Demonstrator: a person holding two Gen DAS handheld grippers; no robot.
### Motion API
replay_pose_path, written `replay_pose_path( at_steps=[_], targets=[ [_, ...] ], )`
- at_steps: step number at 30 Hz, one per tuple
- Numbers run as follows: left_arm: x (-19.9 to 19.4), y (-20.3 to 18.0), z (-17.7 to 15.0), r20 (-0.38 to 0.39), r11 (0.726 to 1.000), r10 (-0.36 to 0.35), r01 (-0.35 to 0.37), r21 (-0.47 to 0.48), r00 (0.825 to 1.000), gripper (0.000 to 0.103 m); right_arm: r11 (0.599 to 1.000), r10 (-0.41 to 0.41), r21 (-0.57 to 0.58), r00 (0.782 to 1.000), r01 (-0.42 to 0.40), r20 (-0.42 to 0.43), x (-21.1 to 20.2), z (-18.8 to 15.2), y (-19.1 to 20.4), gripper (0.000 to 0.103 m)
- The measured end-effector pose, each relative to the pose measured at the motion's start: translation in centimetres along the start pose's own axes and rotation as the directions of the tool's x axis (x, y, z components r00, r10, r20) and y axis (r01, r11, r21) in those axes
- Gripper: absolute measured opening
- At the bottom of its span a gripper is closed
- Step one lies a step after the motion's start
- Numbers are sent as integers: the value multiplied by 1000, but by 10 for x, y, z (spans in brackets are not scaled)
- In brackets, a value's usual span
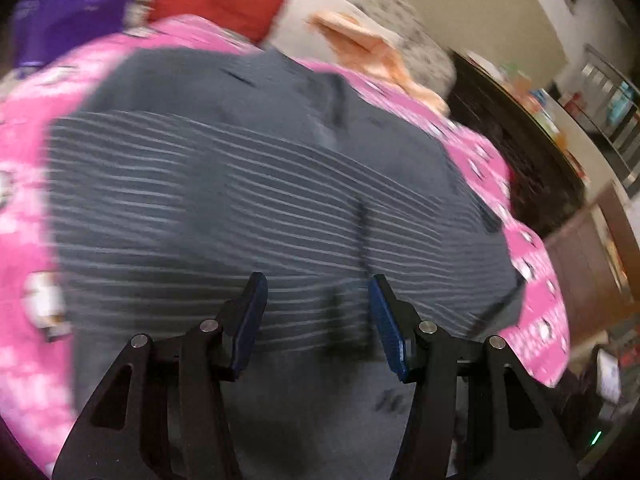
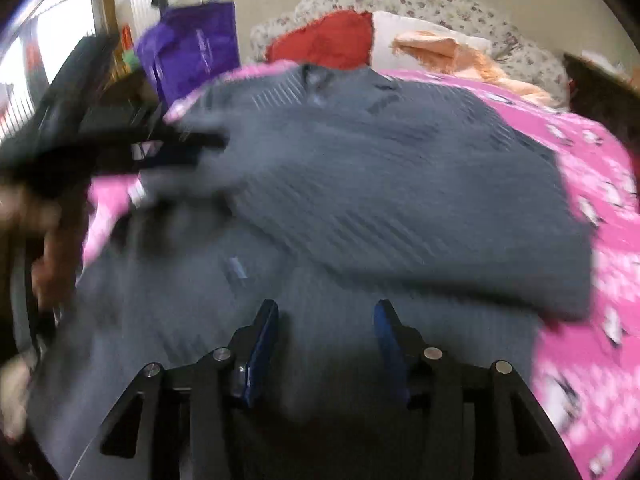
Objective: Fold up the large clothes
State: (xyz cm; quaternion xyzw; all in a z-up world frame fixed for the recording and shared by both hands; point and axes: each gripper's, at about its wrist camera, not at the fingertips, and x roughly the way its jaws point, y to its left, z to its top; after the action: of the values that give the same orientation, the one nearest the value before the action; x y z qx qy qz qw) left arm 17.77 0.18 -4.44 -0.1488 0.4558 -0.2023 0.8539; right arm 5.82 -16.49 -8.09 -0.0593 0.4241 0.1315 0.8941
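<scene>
The left gripper [image 1: 316, 312] hung over a grey striped garment [image 1: 248, 184] with its blue-padded jaws standing apart at a moderate width; nothing lay between them, and only the cloth showed through the gap below. The garment stretched away ahead of it and to both sides, spread on a pink patterned bedcover [image 1: 24, 208] that framed it left and right. The right gripper [image 2: 326, 340] was likewise parted about halfway, its pads [image 2: 264, 344] gripping nothing, poised above the near part of the same grey garment [image 2: 400, 200]. Ahead of it the cloth lay doubled, an upper layer crossing over the lower one, with the collar at the far end. To its left, in the right wrist view, the other gripper [image 2: 176, 148] appeared as a dark blur near the garment's edge, with the person's hand [image 2: 44, 216] behind it; whether it touched the cloth could not be told. Beyond both grippers lay a red cushion [image 2: 328, 40], an orange cloth [image 2: 436, 50] and a purple bag [image 2: 192, 48].
</scene>
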Motion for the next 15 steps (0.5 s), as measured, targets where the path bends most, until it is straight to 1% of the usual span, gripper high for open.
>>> replay_pose_path(
  at_steps=[1, 3, 4, 5, 6, 7, 8, 9, 10, 11, 12, 13, 15],
  targets=[
    [13, -7, 0, -30, 1000, -13, 14, 12, 999, 53, 1000, -22, -10, 1000, 22, 7, -3, -8, -4, 48],
    [33, -18, 1, -76, 999, -33, 36, 34, 997, 53, 999, -31, 11, 998, 30, 52, -15, -27, -14, 52],
    [41, -22, 1, -90, 998, -33, 37, 48, 995, 54, 998, -44, 38, 997, 41, 71, -22, -33, -21, 56],
    [44, -26, 2, -84, 998, -20, 26, 61, 996, 54, 997, -60, 61, 995, 55, 84, -24, -36, -25, 57],
    [46, -29, 4, -77, 997, -25, 30, 65, 997, 54, 993, -85, 89, 992, 77, 95, -26, -38, -29, 57],
    [47, -31, 6, -84, 997, -45, 50, 58, 995, 54, 990, -103, 107, 990, 93, 99, -27, -39, -32, 57],
    [48, -34, 7, -98, 996, -74, 79, 51, 992, 54, 982, -140, 140, 986, 126, 92, -26, -40, -38, 57],
    [47, -37, 8, -109, 993, -100, 107, 54, 989, 52, 974, -171, 168, 982, 155, 84, -24, -39, -42, 57],
    [46, -40, 7, -112, 991, -107, 115, 63, 988, 42, 967, -190, 189, 979, 174, 72, -23, -42, -45, 57],
    [45, -42, 6, -119, 990, -110, 119, 76, 987, 35, 961, -200, 206, 978, 185, 57, -20, -42, -49, 58],
    [45, -46, 4, -125, 989, -105, 117, 91, 987, 19, 958, -203, 218, 978, 188, 45, -18, -43, -53, 59],
    [45, -48, 4, -125, 989, -101, 114, 99, 987, 14, 957, -204, 221, 978, 190, 40, -16, -43, -54, 61],
    [45, -53, 4, -112, 988, -86, 99, 120, 990, 13, 956, -203, 223, 979, 191, 33, -17, -44, -56, 62]
  ],
)
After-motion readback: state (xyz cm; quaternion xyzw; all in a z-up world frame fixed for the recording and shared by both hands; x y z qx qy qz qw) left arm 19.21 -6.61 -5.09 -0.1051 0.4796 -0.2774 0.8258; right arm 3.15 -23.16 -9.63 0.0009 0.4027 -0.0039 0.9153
